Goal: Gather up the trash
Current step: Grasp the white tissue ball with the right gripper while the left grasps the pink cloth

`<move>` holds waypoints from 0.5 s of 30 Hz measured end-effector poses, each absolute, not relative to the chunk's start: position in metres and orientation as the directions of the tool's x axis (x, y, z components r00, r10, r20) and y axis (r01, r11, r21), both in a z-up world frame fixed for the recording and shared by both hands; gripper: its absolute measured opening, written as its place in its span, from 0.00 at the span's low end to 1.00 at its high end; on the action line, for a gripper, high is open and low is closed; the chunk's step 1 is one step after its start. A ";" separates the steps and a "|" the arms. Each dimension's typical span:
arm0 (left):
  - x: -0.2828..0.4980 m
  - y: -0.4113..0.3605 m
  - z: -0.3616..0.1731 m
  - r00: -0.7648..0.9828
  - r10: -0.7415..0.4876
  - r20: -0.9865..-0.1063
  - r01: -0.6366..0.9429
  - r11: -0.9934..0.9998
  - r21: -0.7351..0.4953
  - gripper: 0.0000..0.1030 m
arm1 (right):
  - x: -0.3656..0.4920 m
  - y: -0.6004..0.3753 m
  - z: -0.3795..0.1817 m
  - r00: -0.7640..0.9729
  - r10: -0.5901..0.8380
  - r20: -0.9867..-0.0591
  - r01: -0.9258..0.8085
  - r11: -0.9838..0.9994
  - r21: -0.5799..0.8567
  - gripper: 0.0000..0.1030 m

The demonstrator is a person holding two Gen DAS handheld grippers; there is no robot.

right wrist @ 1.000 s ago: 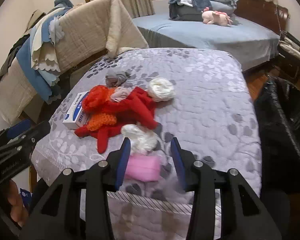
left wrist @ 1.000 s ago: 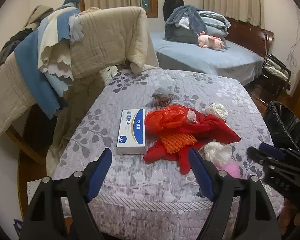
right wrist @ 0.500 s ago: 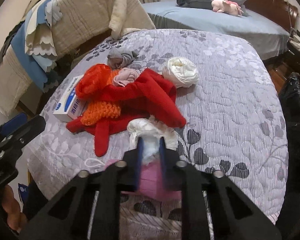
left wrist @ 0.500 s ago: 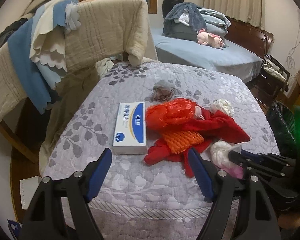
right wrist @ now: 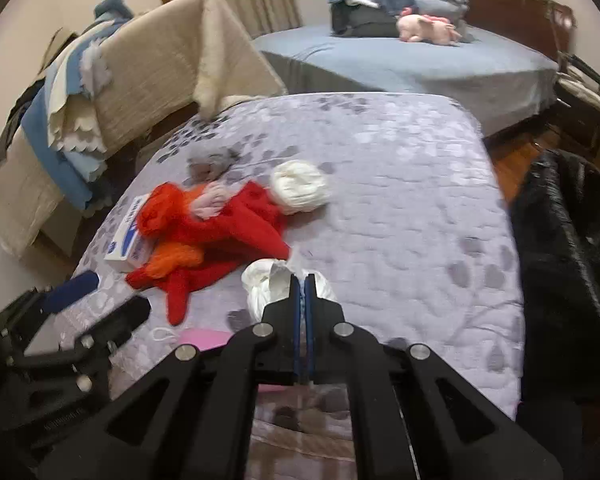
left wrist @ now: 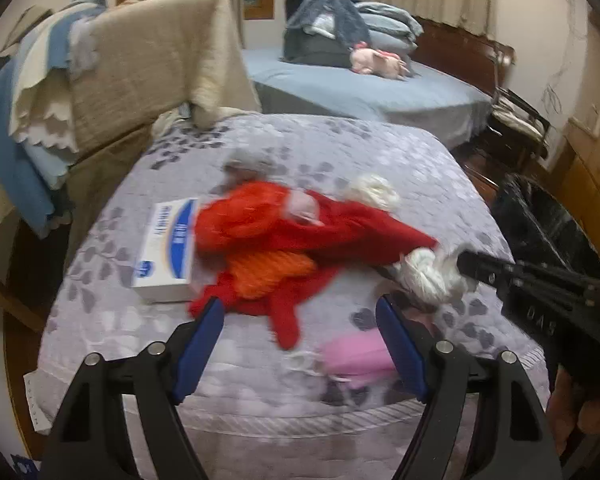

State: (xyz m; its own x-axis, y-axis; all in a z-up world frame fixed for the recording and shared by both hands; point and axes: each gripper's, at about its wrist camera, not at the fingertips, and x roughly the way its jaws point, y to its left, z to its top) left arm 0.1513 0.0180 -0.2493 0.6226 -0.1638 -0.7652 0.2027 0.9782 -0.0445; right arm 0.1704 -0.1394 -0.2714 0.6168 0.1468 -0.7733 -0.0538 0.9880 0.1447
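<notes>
Near the front edge of the quilted table [right wrist: 400, 208], right gripper [right wrist: 303, 280] clenched on a crumpled white tissue wad [right wrist: 260, 280] — black trash bag [right wrist: 568, 248] waiting off the right edge — left gripper [left wrist: 300, 332] spread wide, empty, over the pink mask [left wrist: 356, 354]

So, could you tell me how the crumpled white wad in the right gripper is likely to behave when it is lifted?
The white wad looks like crumpled tissue or thin plastic, so probably very light and floppy. The right gripper is shut on only a thin fold, so the rest may dangle or tear loose. It should not roll.
</notes>
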 end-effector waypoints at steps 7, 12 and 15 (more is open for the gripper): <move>0.152 -0.021 -0.271 0.551 -0.200 -0.810 0.246 0.967 -0.072 0.74 | 0.163 -0.168 -0.283 0.606 0.118 -0.787 0.009 0.988 0.155 0.02; 0.158 -0.035 -0.292 0.492 -0.199 -0.847 0.259 0.963 -0.076 0.73 | 0.161 -0.173 -0.288 0.599 0.127 -0.790 0.014 0.985 0.169 0.02; 0.161 -0.039 -0.307 0.453 -0.190 -0.871 0.263 0.962 -0.073 0.66 | 0.160 -0.174 -0.286 0.602 0.131 -0.788 0.015 0.984 0.176 0.02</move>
